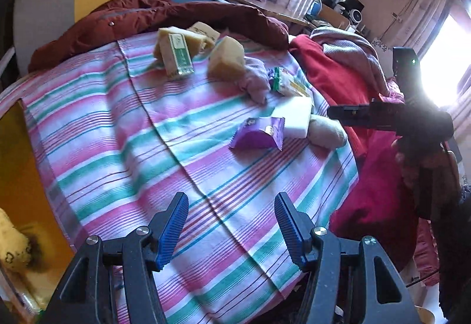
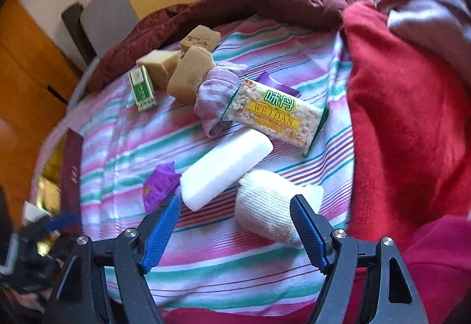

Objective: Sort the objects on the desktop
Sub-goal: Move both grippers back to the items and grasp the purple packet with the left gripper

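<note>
Both tongs, left (image 1: 231, 228) and right (image 2: 235, 231), gape empty; right hovers near the rolled cream sock (image 2: 270, 206), likely its first pick.

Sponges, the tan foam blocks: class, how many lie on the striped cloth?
3, clustered at the far end: one farthest back, one beside the green box, one against the purple sock. More may be hidden.

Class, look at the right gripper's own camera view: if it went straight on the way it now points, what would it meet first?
Probably the rolled cream sock, lying just ahead between the open right gripper fingers; the white block lies beyond it. Depth is hard to judge.
</note>
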Tool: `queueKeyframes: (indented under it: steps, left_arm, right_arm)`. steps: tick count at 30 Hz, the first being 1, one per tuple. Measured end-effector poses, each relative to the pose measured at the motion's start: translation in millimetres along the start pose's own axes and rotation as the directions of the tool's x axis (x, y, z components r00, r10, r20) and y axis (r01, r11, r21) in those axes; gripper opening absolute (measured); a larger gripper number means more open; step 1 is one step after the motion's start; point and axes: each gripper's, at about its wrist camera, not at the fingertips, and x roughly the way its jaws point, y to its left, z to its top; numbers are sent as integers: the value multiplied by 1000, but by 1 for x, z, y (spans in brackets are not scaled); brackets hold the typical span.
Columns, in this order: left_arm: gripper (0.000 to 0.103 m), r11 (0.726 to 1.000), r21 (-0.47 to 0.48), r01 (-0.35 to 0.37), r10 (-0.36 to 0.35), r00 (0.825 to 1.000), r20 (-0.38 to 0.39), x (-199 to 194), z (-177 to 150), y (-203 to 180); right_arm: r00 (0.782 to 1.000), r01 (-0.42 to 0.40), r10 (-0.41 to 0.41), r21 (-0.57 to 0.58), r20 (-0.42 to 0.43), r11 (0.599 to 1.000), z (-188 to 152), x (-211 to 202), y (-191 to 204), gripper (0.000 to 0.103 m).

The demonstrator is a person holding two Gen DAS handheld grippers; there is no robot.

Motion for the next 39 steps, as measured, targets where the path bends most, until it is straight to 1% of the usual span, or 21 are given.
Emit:
queueKeyframes:
  steps: [2,4,5,8,12,16,17,21,25,29,32,33,34,36,39]
  left_arm:
    - [61,1000,-2,9,-9,1000,-1,6,1,-1]
    - [61,1000,5,12,-12,1000,6,12,3,-3]
    - [61,1000,10,13,-13,1000,7,15,5,-4]
    - [62,1000,21,11,-11,1000,-21,27,12,-7]
    - [62,999,0,34,-34,998,-59,42,24,-10]
    - [64,998,30,51,-50,998,-33,48,34,-19]
    - [66,998,41,55,-54,998,-35,50,37,-21]
    - [67,995,54,89,-87,995,-39,59,46,-26]
    - [66,994,44,103,-101,994,-49,69,54,-28]
    - [64,994,31,105,-103,993,-60,80,62,-29]
    - [59,995,24,102,-100,993,-56,89,66,-27]
    - [56,995,18,99,-98,993,-60,94,67,-26]
    - [55,995,11,103,-102,992,-69,98,67,-24]
    - [55,994,-2,108,-108,990,-92,108,68,-21]
    - [57,993,0,115,-114,990,-79,111,68,-19]
  right_arm:
    - [999,-34,34,51,17,998,0,-2,-8,77]
    - [998,-46,44,76,34,996,0,-5,-12,77]
    - [998,-48,45,77,40,996,0,-6,-11,77]
    - [998,-45,42,67,44,997,1,-6,-9,77]
    - [998,-55,51,80,49,995,1,-6,-11,77]
    - [997,-58,53,91,57,994,1,-7,-14,77]
    - [997,-60,54,91,58,994,0,-7,-14,77]
    - [997,-59,54,90,56,994,0,-7,-14,77]
    - [997,-61,56,92,57,994,0,-7,-14,78]
    - [997,-64,59,93,59,994,0,-7,-15,78]
    - [996,-65,60,93,59,994,1,-7,-15,79]
    - [996,-66,60,93,59,993,1,-7,-15,79]
    - [996,-67,61,93,61,993,1,-7,-15,80]
    - [996,-68,62,96,63,993,1,-8,-15,81]
    - [996,-69,63,98,66,993,1,-8,-16,83]
